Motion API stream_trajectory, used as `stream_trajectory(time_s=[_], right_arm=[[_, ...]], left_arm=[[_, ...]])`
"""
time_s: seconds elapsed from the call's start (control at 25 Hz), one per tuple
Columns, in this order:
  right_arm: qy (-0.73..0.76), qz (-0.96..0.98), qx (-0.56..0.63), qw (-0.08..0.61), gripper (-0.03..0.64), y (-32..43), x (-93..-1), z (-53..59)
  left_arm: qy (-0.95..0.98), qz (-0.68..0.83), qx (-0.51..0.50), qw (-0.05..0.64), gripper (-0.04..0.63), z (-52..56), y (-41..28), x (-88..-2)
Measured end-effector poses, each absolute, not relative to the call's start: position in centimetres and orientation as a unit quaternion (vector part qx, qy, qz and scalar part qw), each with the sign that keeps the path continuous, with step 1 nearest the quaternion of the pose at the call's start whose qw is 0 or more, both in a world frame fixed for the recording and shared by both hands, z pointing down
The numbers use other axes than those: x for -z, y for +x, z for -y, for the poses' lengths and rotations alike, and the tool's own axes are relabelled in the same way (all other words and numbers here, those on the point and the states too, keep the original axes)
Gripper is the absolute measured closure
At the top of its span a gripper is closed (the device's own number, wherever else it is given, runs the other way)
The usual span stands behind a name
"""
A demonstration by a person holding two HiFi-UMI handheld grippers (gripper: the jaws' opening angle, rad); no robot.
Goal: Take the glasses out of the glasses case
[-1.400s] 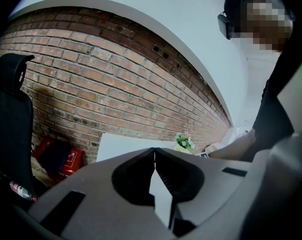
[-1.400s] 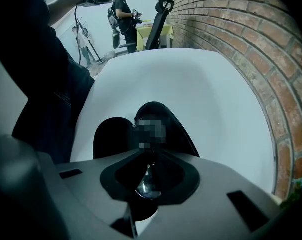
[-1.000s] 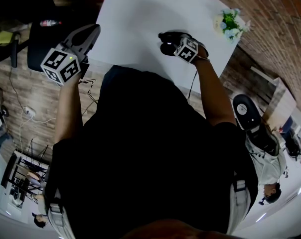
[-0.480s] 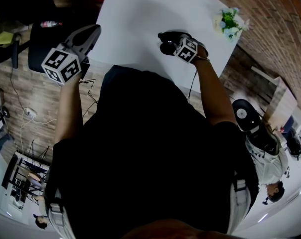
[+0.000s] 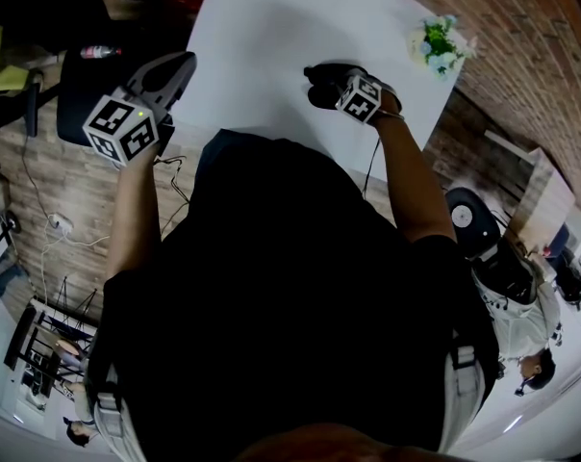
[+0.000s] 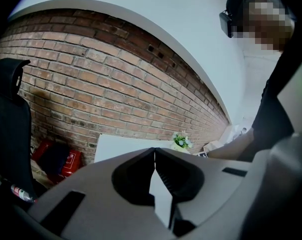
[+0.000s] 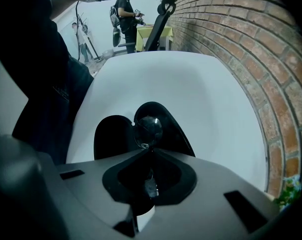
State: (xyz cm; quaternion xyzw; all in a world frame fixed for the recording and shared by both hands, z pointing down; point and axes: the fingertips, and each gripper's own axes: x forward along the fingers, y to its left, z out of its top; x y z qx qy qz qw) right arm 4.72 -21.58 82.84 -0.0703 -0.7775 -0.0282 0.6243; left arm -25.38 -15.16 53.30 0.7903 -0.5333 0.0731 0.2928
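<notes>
Sharing the table (image 5: pixel 262 37), flowers (image 5: pixel 442 44) stand apart from the glasses case (image 5: pixel 318 92).

Your white table (image 5: pixel 262 37) has a black glasses case (image 5: pixel 319 73) lying open on it, both halves spread flat, close to the edge nearest you. A small pot of green and white flowers (image 5: pixel 441 44) stands well apart from the case, to its right, by the table's corner.

Table mostly bare
The open glasses case (image 5: pixel 321 83) lies by the near edge and a flower pot (image 5: pixel 442 44) fills the corner beside the brick wall (image 5: pixel 521 46). The rest of the table (image 5: pixel 262 37) is open.
</notes>
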Motion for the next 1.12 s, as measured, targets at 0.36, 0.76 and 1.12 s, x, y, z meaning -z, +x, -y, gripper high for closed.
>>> stream_trajectory(time_s=[0.36,0.76,1.12], right_arm=[[-0.06,0.784,0.03,0.617,0.591,4.7,-82.2,21.8],[-0.047,0.791,0.03,0.61,0.591,5.0,-81.0,21.3],[-0.035,0.796,0.035,0.603,0.592,5.4,-80.0,20.6]], left_arm=[[0.794,0.531,-0.073,0.286,0.584,15.0,-25.0,-52.7],[0.799,0.529,-0.072,0.277,0.584,14.2,-24.5,-51.6],[0.806,0.523,-0.072,0.267,0.584,13.4,-23.7,-50.8]])
